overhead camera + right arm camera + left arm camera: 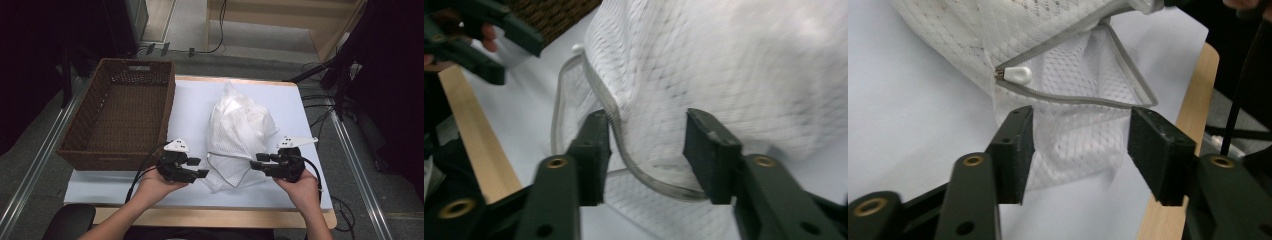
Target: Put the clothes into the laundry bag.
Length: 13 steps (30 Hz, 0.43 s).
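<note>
Both forearms reach in from the near edge of the table (pixel 300 107), wrists level. The left tool (pixel 204 167) and right tool (pixel 256 163) face each other across the white mesh bag (pixel 240 125), jaws spread, holding nothing. The bag lies mid-table beside the wicker basket (pixel 120 117).

One white mesh bag (pixel 239 135), one wicker basket (pixel 120 112), seemingly two claws.

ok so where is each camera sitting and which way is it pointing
High view: above the person's side, looking down on the table; forearms, left tongs, right tongs.
Left gripper view: rides the left tongs, facing the mesh bag.
Right gripper view: rides the right tongs, facing the same bag.
Shared: bag's zipper.
</note>
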### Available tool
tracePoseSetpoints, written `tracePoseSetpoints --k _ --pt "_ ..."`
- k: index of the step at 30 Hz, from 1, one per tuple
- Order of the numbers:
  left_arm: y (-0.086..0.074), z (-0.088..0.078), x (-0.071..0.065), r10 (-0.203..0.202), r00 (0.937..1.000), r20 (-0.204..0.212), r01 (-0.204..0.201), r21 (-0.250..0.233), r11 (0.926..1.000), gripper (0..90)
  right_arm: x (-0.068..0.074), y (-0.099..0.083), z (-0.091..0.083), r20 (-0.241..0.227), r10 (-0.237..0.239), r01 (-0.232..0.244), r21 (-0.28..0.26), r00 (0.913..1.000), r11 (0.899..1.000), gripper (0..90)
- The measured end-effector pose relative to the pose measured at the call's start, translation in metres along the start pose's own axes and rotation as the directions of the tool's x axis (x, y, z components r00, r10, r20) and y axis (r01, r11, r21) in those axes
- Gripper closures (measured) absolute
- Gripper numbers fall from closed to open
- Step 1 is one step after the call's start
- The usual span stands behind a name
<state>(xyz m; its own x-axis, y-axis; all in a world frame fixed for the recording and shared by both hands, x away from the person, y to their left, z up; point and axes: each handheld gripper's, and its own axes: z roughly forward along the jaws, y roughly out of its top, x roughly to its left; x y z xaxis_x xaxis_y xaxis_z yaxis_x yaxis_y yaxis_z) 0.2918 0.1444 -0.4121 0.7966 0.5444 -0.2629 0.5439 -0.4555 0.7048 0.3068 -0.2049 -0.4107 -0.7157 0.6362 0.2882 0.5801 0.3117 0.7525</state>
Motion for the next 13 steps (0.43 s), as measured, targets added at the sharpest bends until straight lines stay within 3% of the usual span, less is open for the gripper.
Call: tracePoseSetpoints --k 3,5,13 --pt "-0.002 -0.004 0.001 0.006 0.9998 0.021 -0.007 0.031 0.9995 38.2 -0.007 -0.002 -0.009 0.048 0.011 -0.008 -0.056 0.9988 0.998 45.1" --pt "-0.002 -0.006 0.003 -0.011 0.9996 0.025 0.010 0.022 0.9997 37.7 -0.012 -0.003 -0.013 0.074 0.027 -0.020 -0.087 0.9969 0.996 41.0" --pt "-0.002 -0.008 0.009 -0.007 0.9995 0.029 0.007 0.019 0.9998 35.3 -0.022 -0.007 -0.017 0.117 0.051 -0.037 -0.115 0.9918 0.993 38.4"
